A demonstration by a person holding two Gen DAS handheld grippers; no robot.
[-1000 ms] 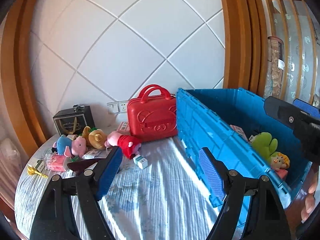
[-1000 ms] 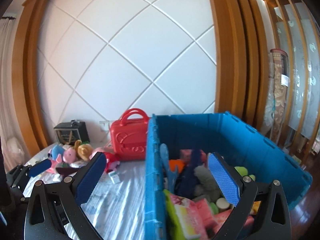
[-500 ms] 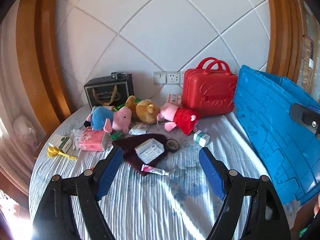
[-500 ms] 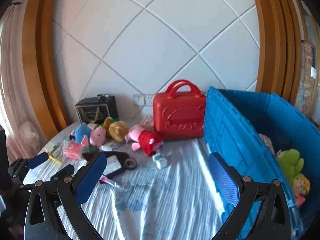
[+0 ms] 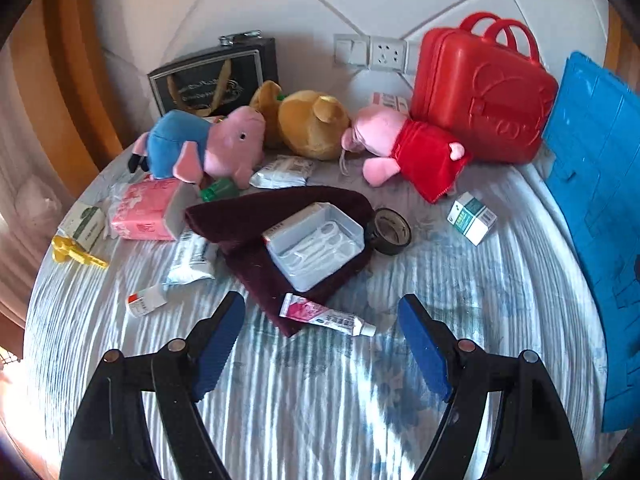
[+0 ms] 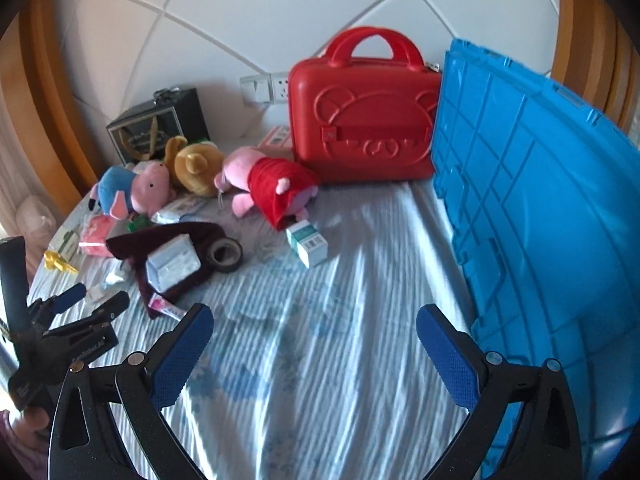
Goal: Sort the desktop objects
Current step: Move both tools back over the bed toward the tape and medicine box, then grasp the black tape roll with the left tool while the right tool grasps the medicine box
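Observation:
A round table with a striped cloth (image 5: 328, 400) holds a scatter of objects. My left gripper (image 5: 322, 320) stands open just short of a pink-and-white tube (image 5: 326, 316), which lies partly on a dark maroon cloth (image 5: 260, 216). On that cloth rests a clear plastic box (image 5: 316, 244), and beside it a roll of dark tape (image 5: 390, 232). Three plush toys lie behind: a blue-and-pink pig (image 5: 200, 148), a tan bear (image 5: 308, 124) and a pig in red (image 5: 404, 148). My right gripper (image 6: 314, 336) is open over bare cloth, nothing between its fingers. My left gripper (image 6: 90, 300) shows at the left of the right wrist view.
A blue crate (image 6: 540, 200) stands along the right edge. A red carry case (image 6: 364, 120) and a black gift bag (image 5: 216, 76) stand at the wall. A white-green carton (image 5: 472, 218), pink packet (image 5: 144, 212), yellow toy (image 5: 74, 252) and small tubes (image 5: 146, 302) lie about.
Both grippers swung left away from the blue crate and sank toward the table. The scattered objects now fill both views. Both pairs of jaws have kept the same width.

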